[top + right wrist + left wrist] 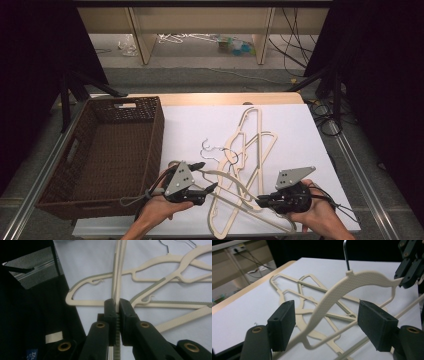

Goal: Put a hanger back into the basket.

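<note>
A beige plastic hanger (235, 182) is lifted off the white table near its front edge. My right gripper (260, 201) is shut on one end of it; in the right gripper view the jaws (117, 307) clamp the thin hanger (118, 270) edge-on. My left gripper (209, 175) is open around the other shoulder. In the left gripper view the curved hanger arm (362, 278) runs between the wide jaws (325, 322) without touching either pad. Its metal hook (346, 255) stands up, and the right gripper (409, 272) grips the far end.
Several more beige hangers (250, 140) lie tangled in the middle of the white table top (295, 130). A dark woven basket (155, 130) stands at the left, beside my left hand. The table's front edge is just under both hands.
</note>
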A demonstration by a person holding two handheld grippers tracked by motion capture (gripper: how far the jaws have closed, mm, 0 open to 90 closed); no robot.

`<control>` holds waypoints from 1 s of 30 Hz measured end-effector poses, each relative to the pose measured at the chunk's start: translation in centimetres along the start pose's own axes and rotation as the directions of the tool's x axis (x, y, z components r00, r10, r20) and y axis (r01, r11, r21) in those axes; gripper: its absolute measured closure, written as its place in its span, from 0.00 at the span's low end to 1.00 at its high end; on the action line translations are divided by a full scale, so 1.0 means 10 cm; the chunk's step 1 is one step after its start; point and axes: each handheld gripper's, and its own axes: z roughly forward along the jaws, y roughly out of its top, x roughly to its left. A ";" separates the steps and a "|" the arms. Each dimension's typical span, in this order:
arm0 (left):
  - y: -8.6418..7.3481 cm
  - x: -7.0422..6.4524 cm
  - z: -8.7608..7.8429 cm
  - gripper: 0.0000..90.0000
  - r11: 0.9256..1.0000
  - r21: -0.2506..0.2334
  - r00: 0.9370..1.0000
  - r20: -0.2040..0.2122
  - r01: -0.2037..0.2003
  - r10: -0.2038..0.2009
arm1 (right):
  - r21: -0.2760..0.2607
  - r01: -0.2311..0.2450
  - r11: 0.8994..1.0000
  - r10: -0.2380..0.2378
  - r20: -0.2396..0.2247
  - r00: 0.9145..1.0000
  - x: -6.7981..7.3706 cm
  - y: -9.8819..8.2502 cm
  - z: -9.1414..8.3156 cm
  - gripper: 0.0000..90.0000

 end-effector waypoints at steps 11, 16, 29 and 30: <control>0.08 -0.02 0.27 0.49 0.995 0.066 0.988 0.140 -0.077 0.068 | -0.004 0.032 0.999 -0.032 -0.007 0.999 0.03 -0.07 -0.11 0.95; 0.08 -0.01 0.32 0.61 0.993 0.064 0.979 0.185 -0.098 0.085 | -0.003 0.045 0.999 -0.045 -0.013 0.999 0.02 -0.08 -0.10 0.95; 0.24 -0.09 0.21 0.82 0.976 0.069 0.927 0.331 -0.208 0.174 | -0.005 0.104 0.995 -0.104 -0.041 0.994 -0.06 -0.14 -0.23 0.94; 0.26 -0.10 0.20 0.83 0.973 0.077 0.921 0.347 -0.219 0.180 | -0.006 0.114 0.993 -0.115 -0.041 0.993 -0.06 -0.14 -0.24 0.94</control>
